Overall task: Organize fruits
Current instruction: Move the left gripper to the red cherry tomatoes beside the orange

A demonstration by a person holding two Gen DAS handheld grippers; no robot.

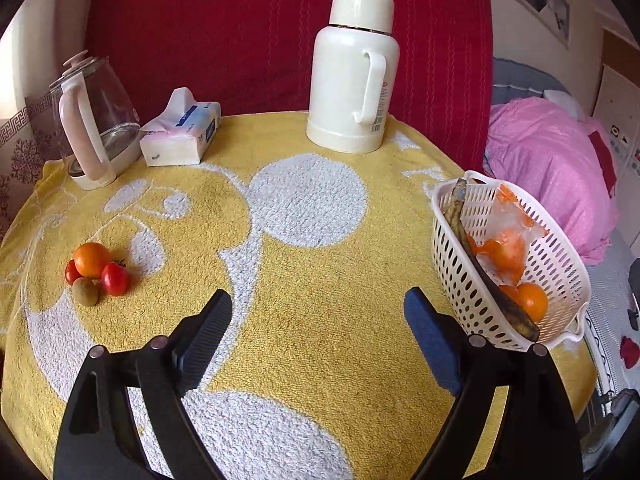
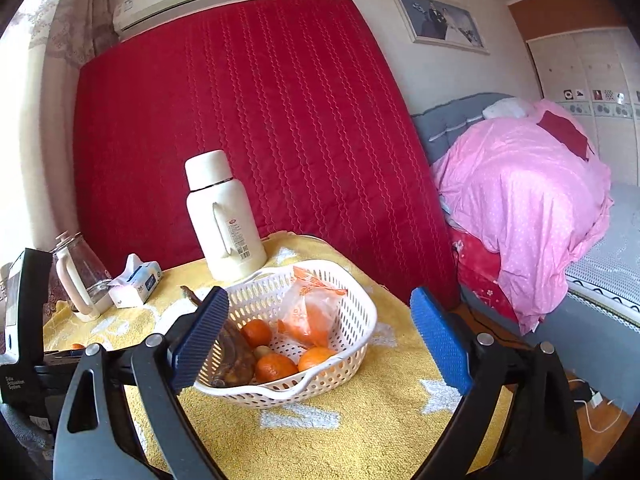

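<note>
Both the left gripper [image 1: 318, 310] and right gripper [image 2: 320, 312] gaped wide, holding nothing, while loose fruit [image 1: 96, 276] lay far left and the basket [image 1: 560, 268] sat right.

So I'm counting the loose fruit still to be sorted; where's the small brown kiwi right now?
In the left wrist view, the small brown kiwi lies on the yellow towel at far left, touching a red tomato and just in front of a round orange.
</note>
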